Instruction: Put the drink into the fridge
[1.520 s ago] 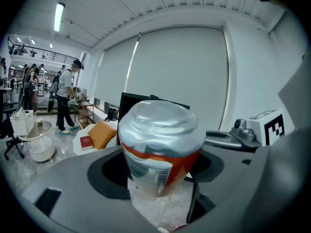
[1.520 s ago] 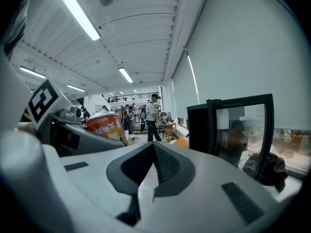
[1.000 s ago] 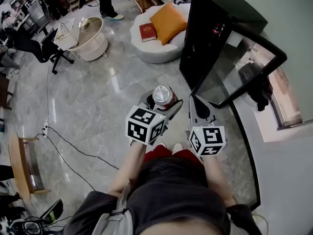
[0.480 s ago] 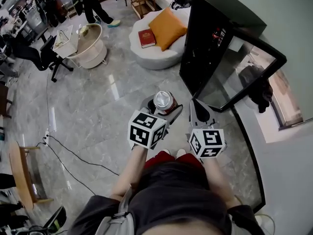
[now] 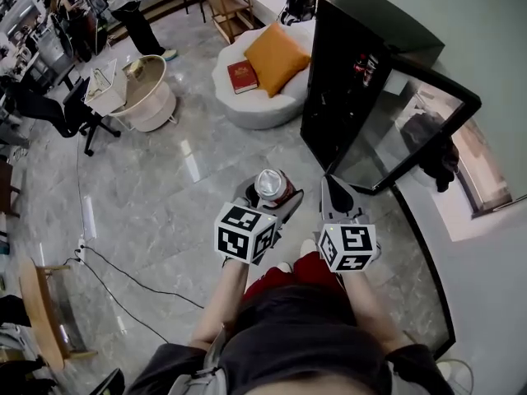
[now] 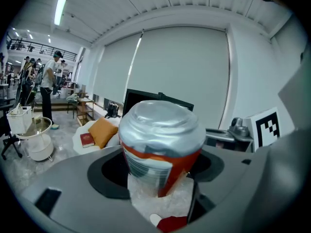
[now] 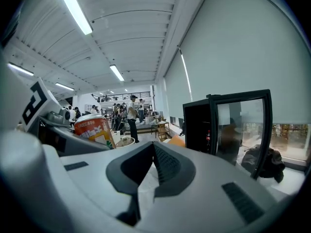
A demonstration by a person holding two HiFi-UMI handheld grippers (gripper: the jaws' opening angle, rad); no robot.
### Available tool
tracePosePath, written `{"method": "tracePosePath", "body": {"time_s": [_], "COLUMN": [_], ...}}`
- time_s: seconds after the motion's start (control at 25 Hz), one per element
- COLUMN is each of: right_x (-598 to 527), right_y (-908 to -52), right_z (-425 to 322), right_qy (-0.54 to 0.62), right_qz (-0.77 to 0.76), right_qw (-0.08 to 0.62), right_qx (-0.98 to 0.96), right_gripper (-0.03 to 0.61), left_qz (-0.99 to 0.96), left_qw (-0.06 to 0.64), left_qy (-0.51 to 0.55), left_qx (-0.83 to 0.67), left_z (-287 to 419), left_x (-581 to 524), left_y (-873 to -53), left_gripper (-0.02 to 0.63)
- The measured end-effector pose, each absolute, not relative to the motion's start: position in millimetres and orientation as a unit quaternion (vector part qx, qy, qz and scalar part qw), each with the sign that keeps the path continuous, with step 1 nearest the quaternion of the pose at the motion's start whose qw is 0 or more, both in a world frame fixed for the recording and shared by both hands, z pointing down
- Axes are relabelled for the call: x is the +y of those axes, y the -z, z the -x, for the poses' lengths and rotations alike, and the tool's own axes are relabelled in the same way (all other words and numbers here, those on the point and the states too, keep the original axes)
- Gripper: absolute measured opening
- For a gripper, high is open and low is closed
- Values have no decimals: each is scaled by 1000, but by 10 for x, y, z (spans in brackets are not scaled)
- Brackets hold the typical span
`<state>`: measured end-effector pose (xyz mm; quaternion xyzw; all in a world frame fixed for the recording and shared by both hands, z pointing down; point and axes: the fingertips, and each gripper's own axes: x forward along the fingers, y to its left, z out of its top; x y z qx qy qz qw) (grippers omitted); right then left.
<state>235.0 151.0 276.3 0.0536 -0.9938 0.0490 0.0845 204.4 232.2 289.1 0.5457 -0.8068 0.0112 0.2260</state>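
A red and silver drink can [image 5: 272, 183] stands upright in my left gripper [image 5: 274, 197], which is shut on its lower body. In the left gripper view the can [image 6: 161, 136] fills the middle, its silver top toward the camera. My right gripper [image 5: 333, 187] is beside it on the right, shut with nothing between its fingers; its toothed pads meet in the right gripper view [image 7: 154, 148]. The black fridge [image 5: 344, 76] stands ahead to the right with its glass door [image 5: 409, 128] swung open. The open fridge [image 7: 199, 125] shows bottles inside.
A round white seat [image 5: 255, 93] with an orange cushion [image 5: 275, 58] and a red book [image 5: 241, 76] stands left of the fridge. A round white table [image 5: 148, 99], an office chair [image 5: 62, 113] and floor cables [image 5: 123, 257] lie further left. People stand at the back.
Both grippers hold the same pose with the can. The view has shifted a little toward the fridge and seat, and the person at the back has walked left.
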Motion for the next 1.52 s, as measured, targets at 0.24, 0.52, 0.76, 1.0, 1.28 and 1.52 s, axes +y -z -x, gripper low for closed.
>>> {"method": "tracePosePath", "body": {"time_s": [0.24,0.52,0.76,1.0,1.28,1.52], "right_x": [1345,981,605,236,-140,-415], "right_y": [-2793,-2876,-2967,-3024,-3053,-3107], "right_z": [-2112,-1637,-1151,-693,-247,-15], "right_qy": [-56,-64,-59,-63,-60,-59], "right_qz": [-60,-68,-72,-72,-75,-81], "right_qw": [87,91,98,105,111,114], "right_qx": [-993,-991,-991,-990,-989,-988], "right_gripper": [17,17,17,17,17,17], "left_qz": [-546,-549,-550,-547,-549,-561], "left_qw": [233,242,248,251,256,255], "left_qy": [-7,-9,-5,-9,-11,-16], "left_qx": [-805,-800,-798,-799,-795,-788], "left_z": [-1799,-1329,-838,-353,94,344], "left_x": [2206,1839,1435,1047,625,272], "left_y": [-2941,-3032,-3104,-3131,-3140,-3173], "left_gripper": [347,347,347,347,347,347]}}
